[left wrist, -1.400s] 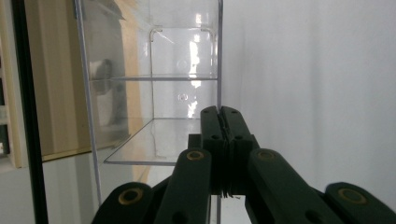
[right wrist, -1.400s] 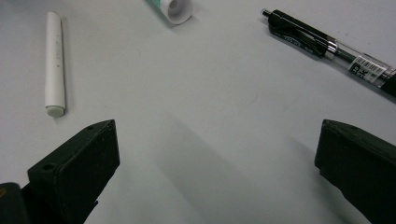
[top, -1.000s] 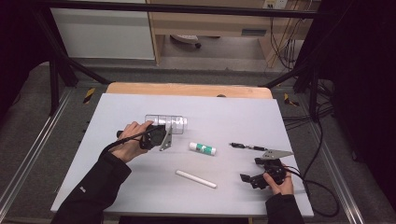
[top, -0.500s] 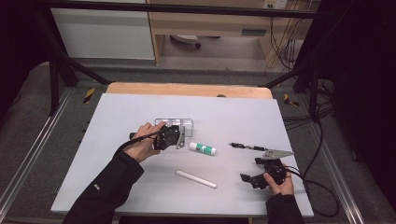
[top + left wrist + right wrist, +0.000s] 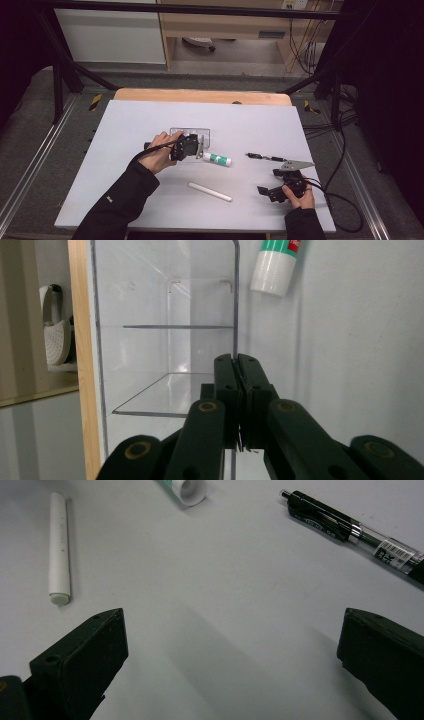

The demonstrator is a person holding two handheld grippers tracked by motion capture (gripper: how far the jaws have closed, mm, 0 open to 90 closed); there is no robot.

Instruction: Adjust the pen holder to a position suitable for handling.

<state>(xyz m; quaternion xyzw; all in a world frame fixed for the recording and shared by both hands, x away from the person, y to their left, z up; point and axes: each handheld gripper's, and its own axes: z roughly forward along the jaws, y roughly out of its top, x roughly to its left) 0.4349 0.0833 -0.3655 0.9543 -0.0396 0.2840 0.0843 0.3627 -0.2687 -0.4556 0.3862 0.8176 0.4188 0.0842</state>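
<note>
A clear plastic box (image 5: 200,133) stands at the middle of the white table top (image 5: 125,125). My left gripper (image 5: 192,148) is shut on one thin wall of this clear box (image 5: 165,340); the jaws are pressed together on its edge. A green and white glue stick (image 5: 216,159) lies just right of the box and appears as the glue stick (image 5: 277,265) beyond that wall. My right gripper (image 5: 265,192) rests open near the front right, its jaws wide apart over bare table (image 5: 230,645). A white stick (image 5: 59,547) and a black pen (image 5: 350,527) lie ahead of it.
The white stick (image 5: 210,191) lies between the two hands near the front. The black pen (image 5: 265,157) lies just beyond the right gripper. A wooden strip (image 5: 200,95) borders the table's far edge. Cables trail off the right side.
My left gripper has moved to the right with the clear box in its hold, closer to the glue stick. The right gripper has stayed put.
</note>
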